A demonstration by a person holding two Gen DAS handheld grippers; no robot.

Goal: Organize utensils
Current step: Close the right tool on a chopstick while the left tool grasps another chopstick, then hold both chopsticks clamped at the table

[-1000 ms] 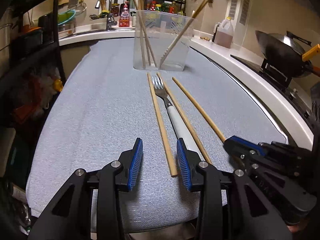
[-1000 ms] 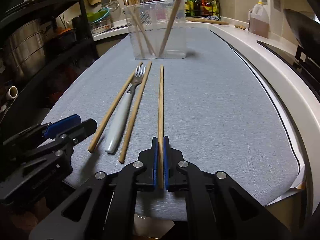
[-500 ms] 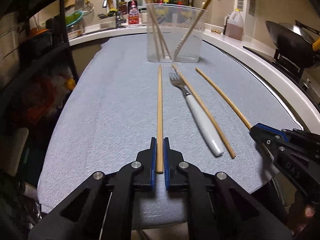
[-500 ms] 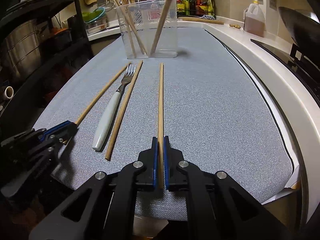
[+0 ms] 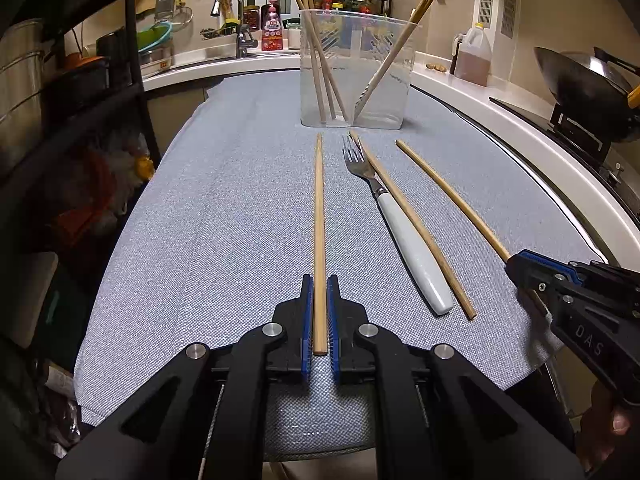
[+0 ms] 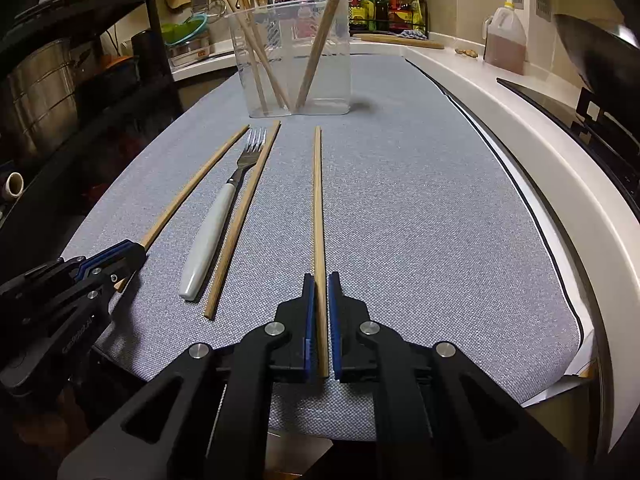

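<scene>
Open mat (image 6: 420, 220) rightward — fork (image 6: 212, 232), clear bin (image 6: 296, 60) block leftward, ahead.

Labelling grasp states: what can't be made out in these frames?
Left wrist view: near end of the rightmost chopstick, behind the right hand-held gripper.
Right wrist view: near end of the leftmost chopstick, behind the left hand-held gripper.
Left wrist view: wok, cut off by the right edge.
Both views: labels on rack bottles, too small.

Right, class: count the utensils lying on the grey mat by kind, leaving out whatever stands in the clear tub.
Chopsticks: 3
Fork: 1
Total: 4
</scene>
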